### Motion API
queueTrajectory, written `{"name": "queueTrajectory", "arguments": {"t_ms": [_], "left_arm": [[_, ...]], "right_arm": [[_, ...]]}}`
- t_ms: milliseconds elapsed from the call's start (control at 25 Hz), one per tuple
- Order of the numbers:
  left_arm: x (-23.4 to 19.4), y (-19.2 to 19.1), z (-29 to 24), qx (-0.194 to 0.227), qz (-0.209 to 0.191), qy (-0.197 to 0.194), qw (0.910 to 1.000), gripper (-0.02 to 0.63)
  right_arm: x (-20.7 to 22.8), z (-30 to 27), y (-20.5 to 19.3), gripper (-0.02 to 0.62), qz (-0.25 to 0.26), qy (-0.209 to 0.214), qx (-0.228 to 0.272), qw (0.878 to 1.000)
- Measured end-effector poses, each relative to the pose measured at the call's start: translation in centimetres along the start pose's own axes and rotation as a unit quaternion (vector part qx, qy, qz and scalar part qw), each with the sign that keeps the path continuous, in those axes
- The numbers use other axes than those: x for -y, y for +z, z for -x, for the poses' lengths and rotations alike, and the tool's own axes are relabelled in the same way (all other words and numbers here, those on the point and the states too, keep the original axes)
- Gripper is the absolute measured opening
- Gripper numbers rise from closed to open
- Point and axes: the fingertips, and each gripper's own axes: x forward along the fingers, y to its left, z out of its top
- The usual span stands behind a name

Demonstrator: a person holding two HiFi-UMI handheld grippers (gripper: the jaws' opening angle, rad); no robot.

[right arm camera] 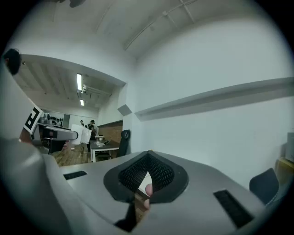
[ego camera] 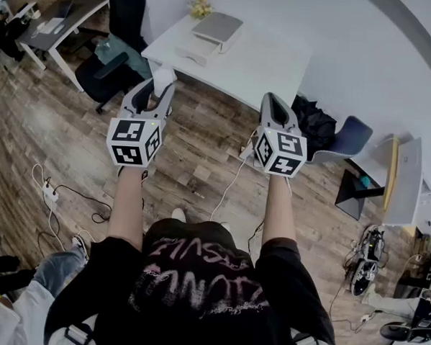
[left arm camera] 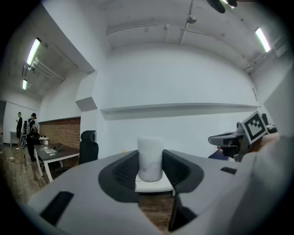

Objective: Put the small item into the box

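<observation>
My left gripper (ego camera: 156,87) is raised in front of me, shut on a small white cylinder (ego camera: 163,78). In the left gripper view the cylinder (left arm camera: 150,159) stands upright between the ribbed pads (left arm camera: 126,170), which press on both its sides. My right gripper (ego camera: 272,100) is level with it, further right, with its jaws shut (right arm camera: 148,158) and tips touching. A small pinkish shape shows low in their gap; I cannot tell what it is. A flat grey box (ego camera: 217,27) lies on the white table (ego camera: 268,70) ahead, beyond both grippers.
A wooden floor with cables and a power strip (ego camera: 49,192) lies below. Black office chairs (ego camera: 105,69) stand left of the table. A black bag (ego camera: 315,123) and a blue chair (ego camera: 349,138) are on its right. Another person's sleeve (ego camera: 17,306) shows at bottom left.
</observation>
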Motion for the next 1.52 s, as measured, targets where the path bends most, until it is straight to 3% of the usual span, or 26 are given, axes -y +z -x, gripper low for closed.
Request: {"name": "queueTrajectory", "arguments": {"t_ms": [720,1520], "left_arm": [[-1.2,-0.9,0.0,-0.005,-0.002,-0.008,1.0000,0.161],[-7.6,-1.4,1.6,0.003,0.007,-0.029,0.9995,0.161]], "right_arm": [[-1.4,-0.9,-0.4,0.009,0.002,0.000,-0.007,1.000],[-7.6,-3.1,0.2,0.009,0.010,-0.019,-0.003,1.000]]}}
